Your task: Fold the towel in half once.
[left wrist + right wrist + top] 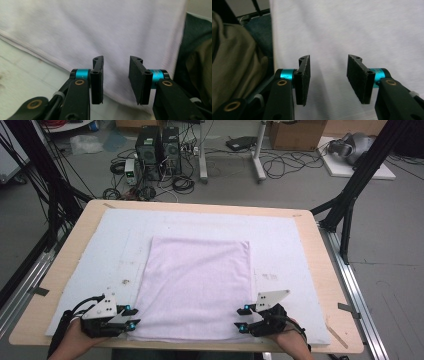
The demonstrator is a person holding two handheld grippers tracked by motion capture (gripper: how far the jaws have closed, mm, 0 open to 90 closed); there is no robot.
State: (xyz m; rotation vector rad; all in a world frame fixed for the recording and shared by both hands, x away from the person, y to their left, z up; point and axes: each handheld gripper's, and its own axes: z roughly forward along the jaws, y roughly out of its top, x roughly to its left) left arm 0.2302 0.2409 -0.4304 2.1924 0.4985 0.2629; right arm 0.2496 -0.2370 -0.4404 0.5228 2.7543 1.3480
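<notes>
Pale lilac square terry towel (196,287) lies flat mid-table on the white foam mat (90,265), near edge toward the person. Left gripper (134,318) at its near-left corner, right gripper (241,318) at near-right, jaws apart on both, nothing pinched yet. Symmetric corner placement looks like setup for folding away from the person.

towel (195,287) on mat (280,245) | mat on table (330,285) | computers (159,147) behind table

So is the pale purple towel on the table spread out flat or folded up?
Spread flat. The towel lies as one smooth rectangle on the white mat, with no crease or doubled edge visible from above.
</notes>
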